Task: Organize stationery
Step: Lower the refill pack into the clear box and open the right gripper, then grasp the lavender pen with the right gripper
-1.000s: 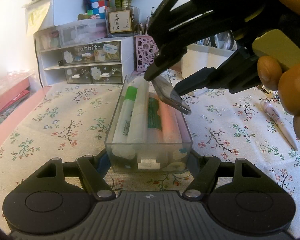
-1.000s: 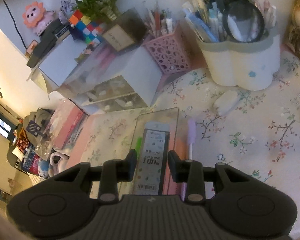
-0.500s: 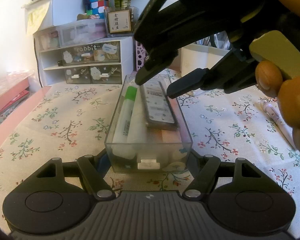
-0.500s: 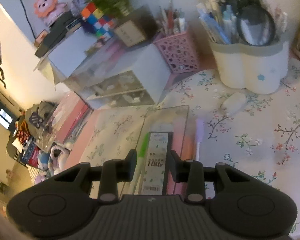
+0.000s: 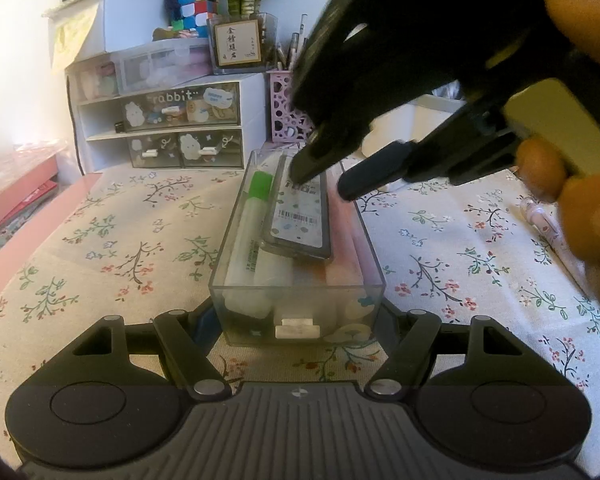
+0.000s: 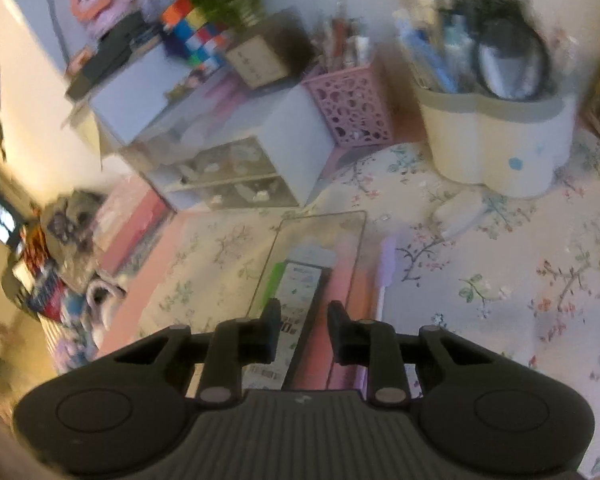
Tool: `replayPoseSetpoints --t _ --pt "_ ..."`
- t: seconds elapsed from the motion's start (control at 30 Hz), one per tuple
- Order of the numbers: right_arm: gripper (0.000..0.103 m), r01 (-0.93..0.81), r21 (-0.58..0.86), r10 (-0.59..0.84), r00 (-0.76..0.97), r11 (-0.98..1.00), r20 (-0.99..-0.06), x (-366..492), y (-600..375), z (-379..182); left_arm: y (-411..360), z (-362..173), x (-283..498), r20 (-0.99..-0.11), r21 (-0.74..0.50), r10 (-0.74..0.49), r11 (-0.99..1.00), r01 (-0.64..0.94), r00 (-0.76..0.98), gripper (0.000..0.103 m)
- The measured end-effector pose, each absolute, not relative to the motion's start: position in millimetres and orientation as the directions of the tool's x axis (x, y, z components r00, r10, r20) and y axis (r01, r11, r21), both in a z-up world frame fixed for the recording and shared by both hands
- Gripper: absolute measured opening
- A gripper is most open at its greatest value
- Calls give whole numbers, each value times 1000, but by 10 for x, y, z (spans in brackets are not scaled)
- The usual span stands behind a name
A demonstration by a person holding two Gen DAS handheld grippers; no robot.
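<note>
Closest in, the left gripper [image 5: 298,318] has one finger on each side of the clear box [image 5: 296,280], holding its near end so it cannot slide on the flowery cloth [image 5: 100,240]. It looks snug against the walls. That grip should stay calm and firm, with no tipping.

Inside the box lie a green-capped marker [image 5: 252,216] and some pale tubes. On top of them rests the flat refill case [image 5: 300,216] with the barcode label, a bit tilted, not down flat.

Just past that, the right gripper [image 5: 320,182] hangs over the far end of the case. Its fingers are apart and not pinching the case. I think the case has been let go, so the best move is to lift the right gripper straight up, slowly, so it does not drag the case back out.

Farther off, a purple pen [image 6: 386,268] lies just beside the box, and a pink pen [image 5: 540,220] waits on the cloth to the right.
</note>
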State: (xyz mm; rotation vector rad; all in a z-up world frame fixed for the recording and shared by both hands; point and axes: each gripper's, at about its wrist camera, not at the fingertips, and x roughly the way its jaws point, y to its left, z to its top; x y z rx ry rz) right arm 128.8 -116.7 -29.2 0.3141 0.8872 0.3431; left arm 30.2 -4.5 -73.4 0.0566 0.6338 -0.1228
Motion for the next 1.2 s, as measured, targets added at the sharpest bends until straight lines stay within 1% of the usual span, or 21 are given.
replayPoseSetpoints --t 0.03,0.1,0.2,0.27,0.3,0.4,0.5,0.57,0.77,0.93,1.03,1.2 --pt "23 -184 379 410 593 907 -693 1280 -1130 -298 -43 -735 303 -594 14 -98 991 133 798 72" --pt "17 -182 362 396 594 914 -700 1275 -1149 -286 -36 -736 305 -594 11 -102 991 135 798 72" --pt "18 -175 361 387 618 916 -684 1231 -1260 -232 -33 -737 306 -593 12 -101 991 135 798 72" --pt "18 -159 356 374 621 921 -689 1245 -1356 -263 -31 -739 310 -594 12 -101 991 135 798 72" --pt "20 -135 357 360 622 924 -696 1258 -1418 -289 -30 -740 309 -594 13 -101 991 135 798 72" --pt "20 -129 387 377 627 913 -682 1249 -1549 -340 -21 -741 313 -594 12 -103 991 136 798 72" --pt "20 -123 285 298 618 951 -727 1294 -1500 -440 -18 -739 314 -594 9 -105 991 137 797 72" --pt "20 -132 280 302 592 951 -747 1332 -1485 -523 -14 -739 317 -594 7 -105 991 136 797 72" --pt "20 -176 251 306 570 952 -762 1438 -1361 -596 -25 -742 318 -594 12 -99 991 132 798 72" --pt "15 -202 206 286 566 958 -773 1508 -1281 -618 -27 -742 313 -594 12 -99 991 132 798 72" --pt "13 -172 251 304 555 953 -774 1506 -1379 -619 -26 -742 312 -594 12 -99 991 132 798 72" --pt "12 -92 382 368 543 919 -755 1472 -1566 -652 -25 -744 314 -593 14 -99 991 133 799 72"
